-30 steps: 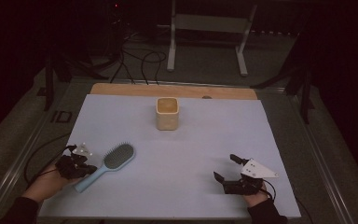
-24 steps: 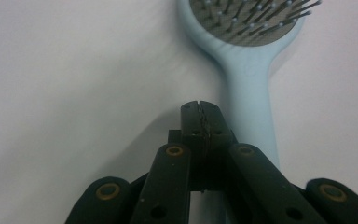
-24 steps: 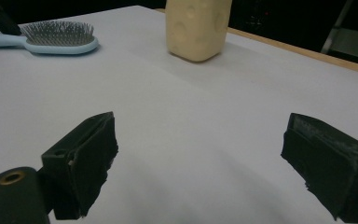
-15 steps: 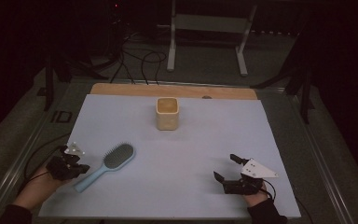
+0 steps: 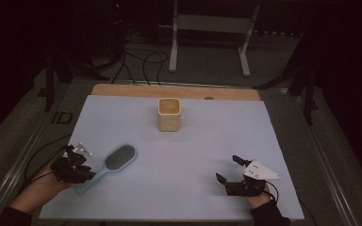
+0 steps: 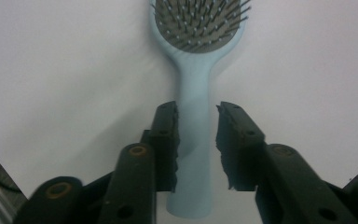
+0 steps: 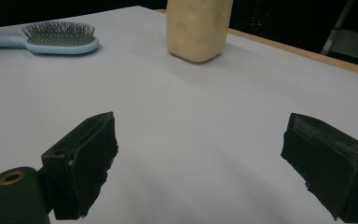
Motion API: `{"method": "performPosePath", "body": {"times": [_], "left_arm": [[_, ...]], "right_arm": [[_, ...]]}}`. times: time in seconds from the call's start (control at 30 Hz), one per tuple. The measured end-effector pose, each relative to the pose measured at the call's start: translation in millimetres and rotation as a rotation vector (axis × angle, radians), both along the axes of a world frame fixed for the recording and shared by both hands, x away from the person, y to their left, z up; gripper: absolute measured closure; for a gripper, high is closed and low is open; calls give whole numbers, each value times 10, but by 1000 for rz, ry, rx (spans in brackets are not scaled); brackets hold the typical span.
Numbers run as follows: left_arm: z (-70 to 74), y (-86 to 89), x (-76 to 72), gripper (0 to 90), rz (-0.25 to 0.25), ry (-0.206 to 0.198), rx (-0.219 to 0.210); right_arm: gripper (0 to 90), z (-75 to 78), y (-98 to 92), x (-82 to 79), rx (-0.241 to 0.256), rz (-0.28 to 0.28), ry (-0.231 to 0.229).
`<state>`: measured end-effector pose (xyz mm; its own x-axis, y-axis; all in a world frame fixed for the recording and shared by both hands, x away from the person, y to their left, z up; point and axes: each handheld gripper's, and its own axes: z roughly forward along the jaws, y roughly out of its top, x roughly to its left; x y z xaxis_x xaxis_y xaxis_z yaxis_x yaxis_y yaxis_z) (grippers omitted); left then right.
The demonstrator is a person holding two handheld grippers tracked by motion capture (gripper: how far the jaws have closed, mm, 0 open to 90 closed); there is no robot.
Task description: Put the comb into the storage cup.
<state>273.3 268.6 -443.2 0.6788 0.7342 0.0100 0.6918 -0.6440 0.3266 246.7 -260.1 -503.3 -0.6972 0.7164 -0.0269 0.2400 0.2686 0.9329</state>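
A light blue hairbrush [image 5: 118,160] lies bristles up at the front left of the white table sheet [image 5: 207,141], with its handle pointing to the near left. My left gripper [image 5: 87,175] is at the handle's end. In the left gripper view its jaws stand open on either side of the brush's handle [image 6: 193,93], with a small gap on each side. A cream cup [image 5: 169,114] stands upright at the middle back. My right gripper [image 5: 227,168] rests low at the front right, jaws wide open and holding nothing. It faces the cup [image 7: 199,28] and the brush [image 7: 58,39].
A wooden strip [image 5: 122,91] runs along the table's far edge. Beyond it, on the dark floor, are a metal stand [image 5: 207,28] and loose cables [image 5: 141,61]. The sheet between the brush, the cup and my right gripper is bare.
My left gripper drew back to the left half a second ago and has since come forward again over the brush handle. The brush, cup and right gripper have stayed put.
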Motion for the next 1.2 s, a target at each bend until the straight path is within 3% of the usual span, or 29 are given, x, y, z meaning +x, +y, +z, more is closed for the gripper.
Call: {"method": "performPosePath", "body": {"times": [0.27,0.47,0.53,0.63,0.83,0.97,1.2], "left_arm": [[-39,-90,72,443,-26,35,33],[-79,-145,144,165,-25,74,67],[-95,-153,171,88,-36,104,40],[-124,-181,194,28,-61,118,47],[-158,-225,260,21,-61,113,65],[-191,-251,318,31,-74,139,66],[-257,-291,412,42,-62,147,85]], "right_arm": [[99,0,3,0,2,2,0],[99,2,-1,0,4,1,0],[99,1,-1,0,2,3,-1],[99,2,-1,-1,3,3,-2],[99,1,0,0,-1,4,-2],[99,3,-1,-2,3,5,-3],[99,5,-3,-4,5,6,-6]]}}
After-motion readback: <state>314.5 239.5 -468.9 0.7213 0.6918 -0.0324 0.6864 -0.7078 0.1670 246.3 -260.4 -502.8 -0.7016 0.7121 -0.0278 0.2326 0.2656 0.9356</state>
